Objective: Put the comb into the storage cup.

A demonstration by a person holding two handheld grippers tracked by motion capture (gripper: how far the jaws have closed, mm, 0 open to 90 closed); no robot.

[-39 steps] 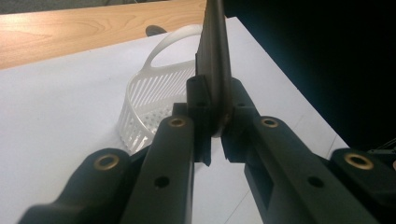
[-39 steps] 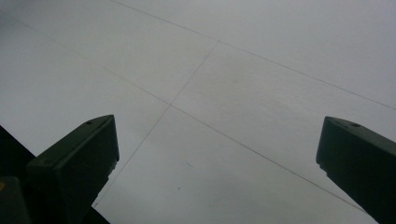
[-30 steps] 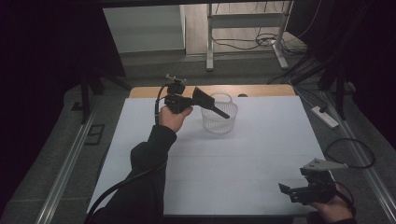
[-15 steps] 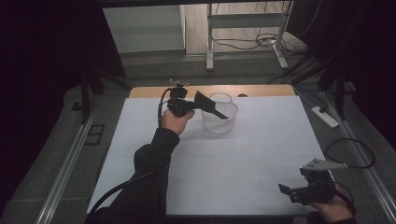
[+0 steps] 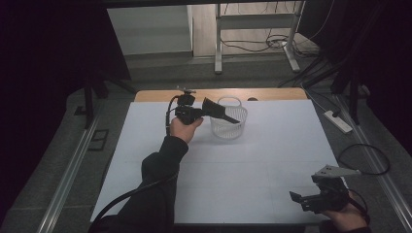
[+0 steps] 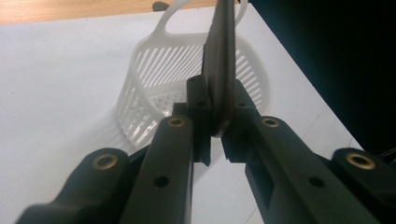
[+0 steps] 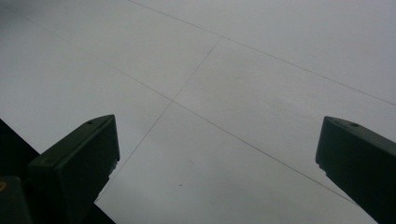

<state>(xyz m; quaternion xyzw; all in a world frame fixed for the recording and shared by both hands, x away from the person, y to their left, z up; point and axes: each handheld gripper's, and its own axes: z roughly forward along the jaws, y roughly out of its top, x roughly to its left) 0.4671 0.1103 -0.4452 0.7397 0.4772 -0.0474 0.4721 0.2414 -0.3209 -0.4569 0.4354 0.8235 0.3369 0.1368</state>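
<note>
- Left of centre, high view: a sleeved forearm runs up from the bottom edge to the left gripper (image 5: 228, 116), held above the white table (image 5: 145, 160) in the upper middle of the frame.
- Left gripper, state: jaws drawn narrow and clamped on a thin dark strip (image 5: 227, 116); in the left gripper view the strip (image 6: 219, 70) stands on edge between the two pads and runs up toward the top of the frame.
- Centre, high view: a white slatted basket (image 5: 228, 127) stands on the table near its far wooden edge (image 5: 155, 95); the strip's free end lies over the basket's rim. In the left gripper view the basket (image 6: 159, 74) sits just beyond the jaws, its handle loop at the upper centre.
- Step in hand, as judged: carrying the strip to the basket, with the drop not yet made.
- Next move, as judged: bring the strip's tip inside the rim, tilt it down, then part the jaws so it falls in without tipping the light basket.
- Lower right, high view: the right gripper (image 5: 297, 199) rests low by the table's near corner, well apart from the basket.
- Right gripper, state: jaws wide, nothing between them; its own view shows bare table (image 7: 233, 93).
</note>
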